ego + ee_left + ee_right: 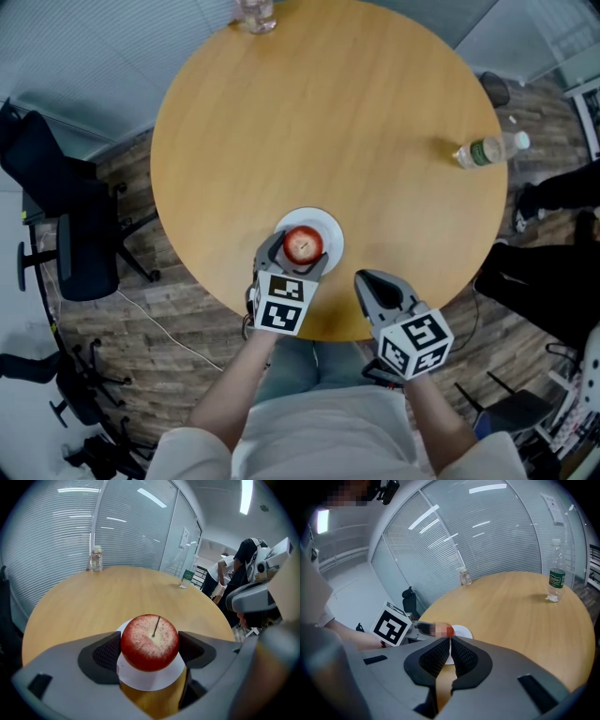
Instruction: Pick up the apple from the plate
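Observation:
A red apple (303,245) (150,642) rests over a small white plate (325,225) (154,680) near the front edge of the round wooden table (356,122). My left gripper (298,253) (150,651) reaches over that edge, and its two dark pads meet the apple's left and right sides. The apple's stem end faces up. To the right, my right gripper (367,281) (450,651) hovers over the table's rim, shut with nothing between its pads. In the right gripper view the plate (462,632) shows just beyond its tips.
A plastic water bottle (487,150) (554,578) lies or stands at the table's far right. A clear glass jar (255,14) (96,558) stands at the far edge. A black office chair (66,216) is at the left, and a person in dark clothes (553,272) at the right.

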### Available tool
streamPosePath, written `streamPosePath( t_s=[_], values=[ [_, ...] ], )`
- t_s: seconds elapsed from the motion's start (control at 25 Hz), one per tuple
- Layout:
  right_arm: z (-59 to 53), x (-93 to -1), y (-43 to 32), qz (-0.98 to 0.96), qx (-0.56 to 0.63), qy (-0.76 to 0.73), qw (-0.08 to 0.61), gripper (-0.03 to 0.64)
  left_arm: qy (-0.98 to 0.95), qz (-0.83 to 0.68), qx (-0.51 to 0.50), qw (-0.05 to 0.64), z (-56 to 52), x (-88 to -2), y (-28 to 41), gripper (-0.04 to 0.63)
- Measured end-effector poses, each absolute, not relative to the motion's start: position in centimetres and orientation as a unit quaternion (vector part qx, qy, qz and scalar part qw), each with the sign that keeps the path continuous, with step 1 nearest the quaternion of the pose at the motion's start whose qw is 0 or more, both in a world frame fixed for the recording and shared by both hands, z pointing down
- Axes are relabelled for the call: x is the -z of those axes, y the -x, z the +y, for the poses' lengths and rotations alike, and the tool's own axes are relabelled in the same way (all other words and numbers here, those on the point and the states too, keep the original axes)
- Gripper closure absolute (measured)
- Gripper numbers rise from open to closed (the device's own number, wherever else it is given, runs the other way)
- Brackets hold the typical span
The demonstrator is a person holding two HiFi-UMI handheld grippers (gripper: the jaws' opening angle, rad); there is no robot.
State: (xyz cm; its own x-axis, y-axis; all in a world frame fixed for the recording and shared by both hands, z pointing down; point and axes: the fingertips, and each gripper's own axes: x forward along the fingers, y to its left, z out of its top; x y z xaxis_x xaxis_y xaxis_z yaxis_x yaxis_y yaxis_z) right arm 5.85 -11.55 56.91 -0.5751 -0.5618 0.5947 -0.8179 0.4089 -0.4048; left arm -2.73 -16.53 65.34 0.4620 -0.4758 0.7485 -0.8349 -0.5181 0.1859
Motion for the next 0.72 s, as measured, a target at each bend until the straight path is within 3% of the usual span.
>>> streamPosePath(
  t_s=[0.72],
  values=[
    [-12.3, -52.0, -6.2, -0.840, -0.286, -0.431, 0.166, 0.583, -0.831, -0.411, -0.276, 0.254, -14.4, -57.6, 3.5, 0.212]
  ],
)
